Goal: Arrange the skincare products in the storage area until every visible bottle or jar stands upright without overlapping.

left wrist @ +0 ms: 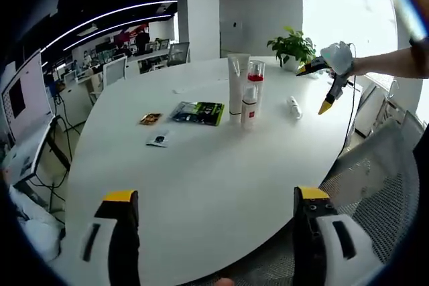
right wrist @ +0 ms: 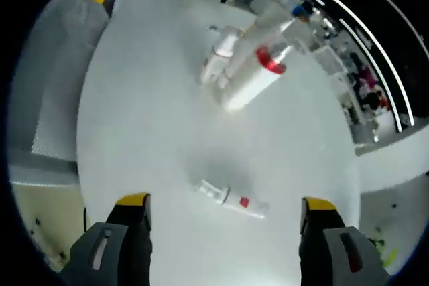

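Observation:
On the white table a tall white tube and a white bottle with a red collar and clear cap stand upright side by side. A small white tube lies flat to their right. My left gripper is open near the table's front edge, nothing between its jaws. My right gripper, held by a gloved hand, hovers above the lying tube. In the right gripper view the small tube lies just ahead of the open right gripper, with the standing bottle and tube beyond.
A green-black packet, a small orange sachet and a white sachet lie left of the bottles. A potted plant stands at the far edge. A mesh chair is at the right; desks and monitors at the left.

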A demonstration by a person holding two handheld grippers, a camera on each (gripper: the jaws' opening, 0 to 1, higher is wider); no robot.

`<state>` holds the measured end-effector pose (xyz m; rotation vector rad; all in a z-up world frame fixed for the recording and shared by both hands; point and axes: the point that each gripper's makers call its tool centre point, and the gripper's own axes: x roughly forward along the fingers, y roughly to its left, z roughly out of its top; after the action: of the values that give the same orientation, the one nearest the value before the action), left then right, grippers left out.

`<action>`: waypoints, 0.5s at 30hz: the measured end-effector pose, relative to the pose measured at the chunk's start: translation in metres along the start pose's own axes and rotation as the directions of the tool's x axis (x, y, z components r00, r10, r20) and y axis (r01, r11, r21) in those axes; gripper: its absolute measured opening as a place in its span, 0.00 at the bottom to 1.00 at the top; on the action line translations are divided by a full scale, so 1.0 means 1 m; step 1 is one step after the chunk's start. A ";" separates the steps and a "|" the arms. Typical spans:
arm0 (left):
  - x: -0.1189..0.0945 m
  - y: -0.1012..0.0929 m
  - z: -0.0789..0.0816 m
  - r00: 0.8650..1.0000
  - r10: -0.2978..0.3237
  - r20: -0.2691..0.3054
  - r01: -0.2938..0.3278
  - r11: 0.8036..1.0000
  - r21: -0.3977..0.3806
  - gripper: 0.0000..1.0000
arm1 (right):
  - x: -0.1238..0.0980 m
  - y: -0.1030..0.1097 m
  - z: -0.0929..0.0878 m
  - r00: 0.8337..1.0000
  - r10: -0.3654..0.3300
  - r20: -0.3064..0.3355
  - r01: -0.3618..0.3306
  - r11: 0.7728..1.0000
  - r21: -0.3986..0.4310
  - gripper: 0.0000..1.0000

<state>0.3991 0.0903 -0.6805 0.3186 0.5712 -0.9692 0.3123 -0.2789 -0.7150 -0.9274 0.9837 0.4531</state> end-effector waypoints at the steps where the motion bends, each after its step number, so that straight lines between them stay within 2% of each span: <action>1: 0.000 0.001 -0.001 1.000 0.001 -0.002 -0.001 1.000 0.000 0.91 | 0.002 0.001 -0.002 1.000 0.013 -0.010 -0.013 1.000 -0.029 0.88; 2: 0.001 0.001 -0.001 1.000 0.002 -0.003 -0.002 1.000 -0.002 0.91 | 0.006 0.003 -0.005 0.999 0.031 -0.021 -0.032 0.997 -0.071 0.85; 6: 0.001 0.003 -0.003 1.000 0.011 -0.014 -0.011 1.000 -0.006 0.91 | 0.020 0.003 -0.014 0.997 0.070 -0.044 -0.076 0.986 -0.147 0.79; 11: 0.002 0.005 -0.006 0.999 0.018 -0.029 -0.018 1.000 -0.008 0.90 | 0.036 0.000 -0.026 0.991 0.113 -0.066 -0.123 0.975 -0.184 0.69; 15: 0.003 0.007 -0.009 0.999 0.027 -0.046 -0.028 1.000 -0.010 0.90 | 0.046 -0.003 -0.028 0.988 0.135 -0.072 -0.147 0.967 -0.206 0.67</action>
<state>0.4029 0.0966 -0.6898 0.3391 0.6116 -0.9343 0.3239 -0.3070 -0.7591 -1.0689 1.0732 0.6641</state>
